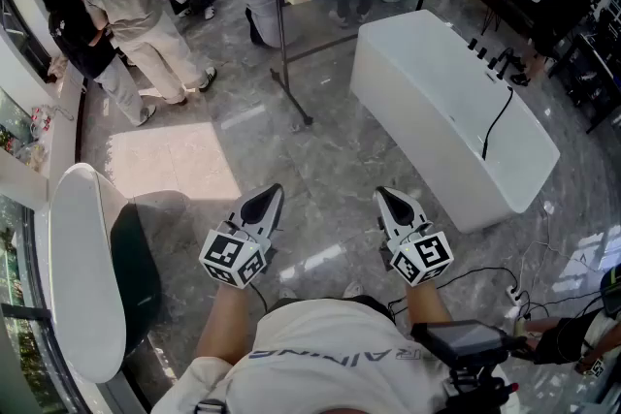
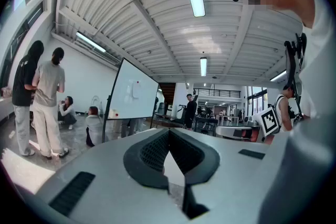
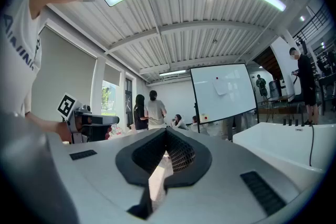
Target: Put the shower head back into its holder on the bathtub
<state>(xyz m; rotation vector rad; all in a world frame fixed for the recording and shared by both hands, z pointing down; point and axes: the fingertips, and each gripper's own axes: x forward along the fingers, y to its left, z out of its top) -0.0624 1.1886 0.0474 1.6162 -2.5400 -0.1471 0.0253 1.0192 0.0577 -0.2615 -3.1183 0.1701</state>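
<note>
The white bathtub stands on the grey marble floor ahead and to the right. Black tap fittings sit on its far rim, and a black hose hangs from them down the tub's side. I cannot pick out the shower head itself. My left gripper and right gripper are held level side by side, well short of the tub, both shut and empty. In the right gripper view the tub, its fittings and the hose lie to the right of the shut jaws.
A whiteboard on a stand rises left of the tub. Several people stand or sit at the back left, another person at the back right. A white curved tub is at my left. Cables and a power strip lie on the floor right.
</note>
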